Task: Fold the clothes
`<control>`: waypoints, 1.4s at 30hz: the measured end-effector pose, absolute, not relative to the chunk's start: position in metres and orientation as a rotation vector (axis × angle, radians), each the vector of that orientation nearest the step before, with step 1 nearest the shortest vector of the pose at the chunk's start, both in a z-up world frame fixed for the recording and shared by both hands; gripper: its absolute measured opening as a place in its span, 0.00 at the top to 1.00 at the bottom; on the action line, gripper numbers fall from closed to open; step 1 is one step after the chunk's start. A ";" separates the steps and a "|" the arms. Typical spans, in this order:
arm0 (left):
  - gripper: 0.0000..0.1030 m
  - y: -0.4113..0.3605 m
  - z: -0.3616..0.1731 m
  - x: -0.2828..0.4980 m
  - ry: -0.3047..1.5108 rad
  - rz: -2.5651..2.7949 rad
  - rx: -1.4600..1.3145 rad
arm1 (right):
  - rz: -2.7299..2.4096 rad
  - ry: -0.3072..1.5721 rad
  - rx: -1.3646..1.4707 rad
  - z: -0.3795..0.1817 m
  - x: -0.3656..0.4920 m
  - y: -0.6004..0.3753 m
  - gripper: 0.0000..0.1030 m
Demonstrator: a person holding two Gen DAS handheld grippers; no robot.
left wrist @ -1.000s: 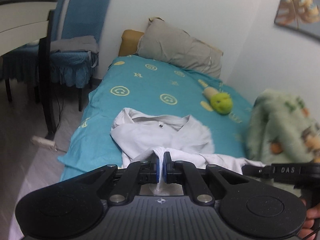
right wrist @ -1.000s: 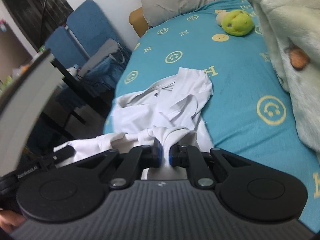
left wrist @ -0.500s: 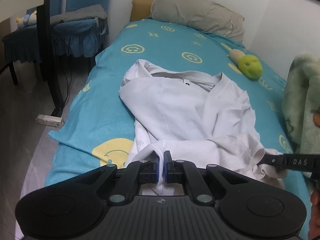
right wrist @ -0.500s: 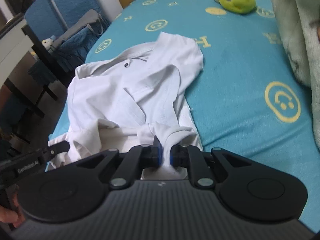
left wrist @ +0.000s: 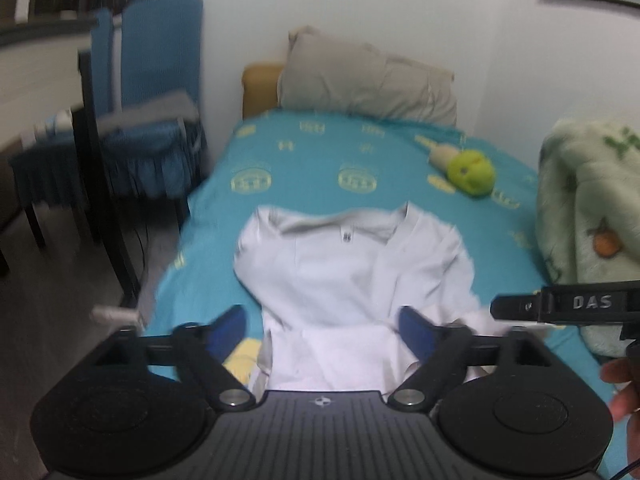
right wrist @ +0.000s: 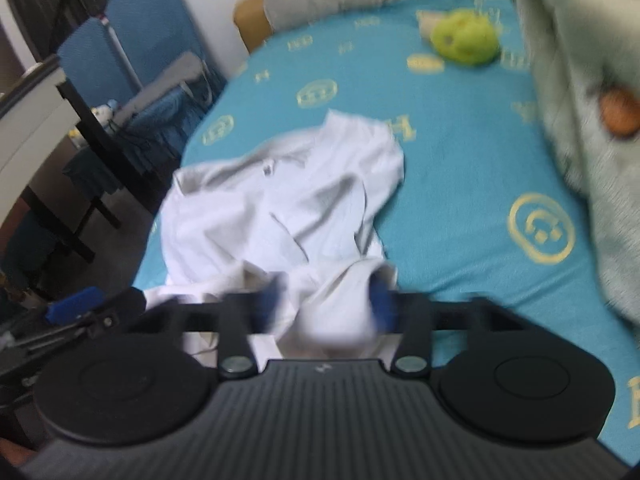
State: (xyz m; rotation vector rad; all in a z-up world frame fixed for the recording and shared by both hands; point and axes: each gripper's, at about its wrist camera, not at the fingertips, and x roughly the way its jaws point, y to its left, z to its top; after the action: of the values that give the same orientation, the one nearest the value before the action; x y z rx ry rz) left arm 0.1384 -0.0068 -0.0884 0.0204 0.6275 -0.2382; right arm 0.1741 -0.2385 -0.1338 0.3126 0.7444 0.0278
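Lying crumpled on the teal smiley-print bedsheet, the white collared cotton shirt has its near hem between both grippers. The left gripper is opening wide, pads clear of the cloth. The right gripper is opening too, with a bunched fold between its spread jaws, no longer pinched.

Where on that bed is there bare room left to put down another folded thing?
Bare sheet lies between the white shirt and the green blanket, and between the shirt's collar and the pillow. It is crowded by the green toy and at the near edge, under both grippers.
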 end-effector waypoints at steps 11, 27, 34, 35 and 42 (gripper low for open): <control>0.00 -0.005 -0.040 0.061 0.484 -0.242 0.036 | 0.036 0.594 0.205 -0.087 0.105 -0.224 0.11; 0.00 -0.004 -0.029 -0.020 0.427 -0.269 0.056 | 0.005 0.469 0.197 -0.070 0.022 -0.219 0.11; 0.00 -0.006 -0.037 -0.011 0.471 -0.283 0.041 | -0.010 0.476 0.208 -0.074 0.029 -0.222 0.11; 0.00 -0.005 -0.039 -0.007 0.493 -0.284 0.026 | -0.011 0.478 0.208 -0.075 0.030 -0.221 0.11; 0.00 0.005 -0.055 0.011 0.629 -0.265 -0.035 | -0.005 0.505 0.206 -0.082 0.035 -0.218 0.11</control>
State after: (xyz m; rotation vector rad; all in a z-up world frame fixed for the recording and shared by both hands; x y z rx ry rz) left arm 0.0107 0.0048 -0.0546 -0.0355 0.6292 -0.2651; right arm 0.0349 -0.2176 -0.0820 0.2064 0.5048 -0.0050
